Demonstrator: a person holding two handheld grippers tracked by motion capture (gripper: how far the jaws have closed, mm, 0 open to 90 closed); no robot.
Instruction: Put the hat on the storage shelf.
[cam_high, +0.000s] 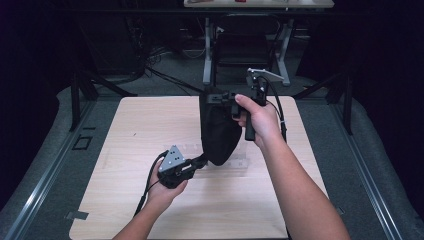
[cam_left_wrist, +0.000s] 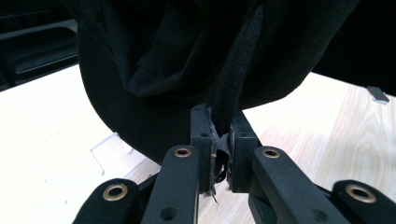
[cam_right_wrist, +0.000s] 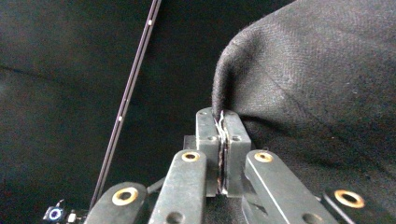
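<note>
Black fabric pouch (cam_high: 218, 130) hung upright over tabletop (cam_high: 125, 150) centre; right gripper (cam_high: 227, 97) clamped on top hem, left gripper (cam_high: 201, 161) pinching drawcord (cam_left_wrist: 233, 79) below, nearer the front edge.

Plain black cloth bag (cam_high: 218, 127), black braided drawstring (cam_left_wrist: 236, 79), pale wood-grain table (cam_high: 150, 200), grey floor (cam_high: 45, 150)

Bag (cam_high: 218, 131): matt black woven cloth, slightly fuzzy.
Cord (cam_left_wrist: 236, 74): black braided textile, frayed at the end.
Table (cam_high: 140, 135): pale wood, smooth, faint grain.
Left gripper (cam_left_wrist: 219, 154): matt black plastic arms, brass-coloured rivets.
Plate (cam_high: 172, 157): grey metal, matt, left of centre.
</note>
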